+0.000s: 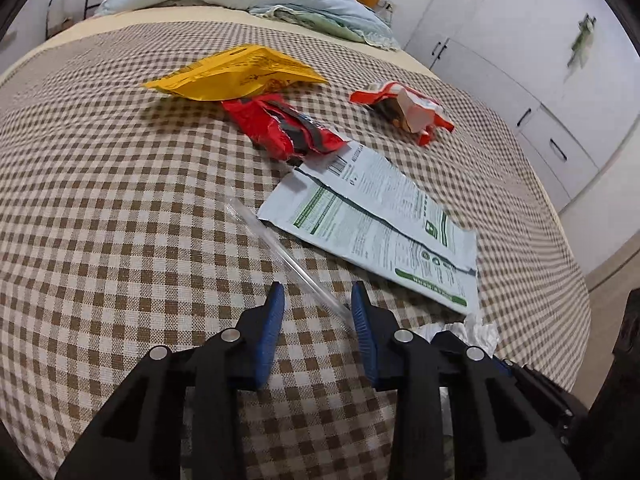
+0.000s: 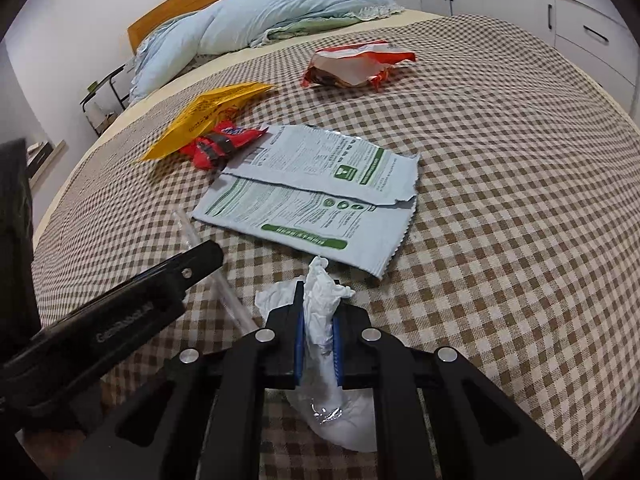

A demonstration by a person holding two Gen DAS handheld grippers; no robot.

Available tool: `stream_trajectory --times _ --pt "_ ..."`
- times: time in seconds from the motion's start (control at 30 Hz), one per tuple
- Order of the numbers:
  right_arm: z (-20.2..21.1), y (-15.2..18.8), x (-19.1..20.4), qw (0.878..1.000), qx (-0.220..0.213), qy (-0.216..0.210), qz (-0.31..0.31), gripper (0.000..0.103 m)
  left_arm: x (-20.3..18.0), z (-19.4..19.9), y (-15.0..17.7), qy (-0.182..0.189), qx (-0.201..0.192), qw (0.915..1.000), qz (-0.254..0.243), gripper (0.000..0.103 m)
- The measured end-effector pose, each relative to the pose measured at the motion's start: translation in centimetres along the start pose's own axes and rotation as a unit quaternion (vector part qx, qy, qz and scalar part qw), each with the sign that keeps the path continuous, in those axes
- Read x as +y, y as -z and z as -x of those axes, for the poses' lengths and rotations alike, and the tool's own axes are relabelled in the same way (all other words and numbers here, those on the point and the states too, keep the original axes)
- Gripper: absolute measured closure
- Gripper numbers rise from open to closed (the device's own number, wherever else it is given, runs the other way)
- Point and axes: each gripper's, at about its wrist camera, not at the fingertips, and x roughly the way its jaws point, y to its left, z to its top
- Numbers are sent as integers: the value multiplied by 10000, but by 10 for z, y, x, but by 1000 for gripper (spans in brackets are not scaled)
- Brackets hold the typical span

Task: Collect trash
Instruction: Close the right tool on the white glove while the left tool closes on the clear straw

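our right gripper [image 2: 318, 334] pinches a crumpled white tissue [image 2: 320, 300]; our left gripper [image 1: 318, 304] is spread around a clear straw [image 1: 288, 258] near the bed [image 1: 100, 200] edge.

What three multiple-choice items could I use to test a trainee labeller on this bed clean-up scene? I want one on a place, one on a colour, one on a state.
1. Where does the clear straw lie?
A. On the pillow
B. On the checked bedspread, reaching between the left gripper's fingers
C. On top of the yellow packet

2. What colour is the print on the large flat white wrapper?
A. Green
B. Purple
C. Orange

3. What state is the right gripper in?
A. Open and empty
B. Shut on the yellow packet
C. Shut on a crumpled white tissue

Answers:
1 B, the straw runs along the cloth into the open jaws.
2 A, green bands and text show in both views.
3 C, the blue pads pinch the tissue.
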Motion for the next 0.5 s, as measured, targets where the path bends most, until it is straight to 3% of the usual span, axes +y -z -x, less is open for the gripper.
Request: stream_trajectory --times 0.1,0.13,0.17,0.33,0.5 --pt "3 3 2 9999 22 -31 113 92 0 1 1 43 23 10000 -21 72" --pt "3 3 2 9999 26 -27 136 92 0 3 2 2 30 10000 -53 76" --pt "4 2 2 9999 25 -11 152 92 1 4 3 -38 41 10000 -55 89" --pt "16 -4 -18 9998 -103 137 -54 92 21 8 -3 393 262 9987 211 94" --pt "25 -6 -33 9994 -211 222 -161 92 27 19 -5 400 257 9989 47 98"
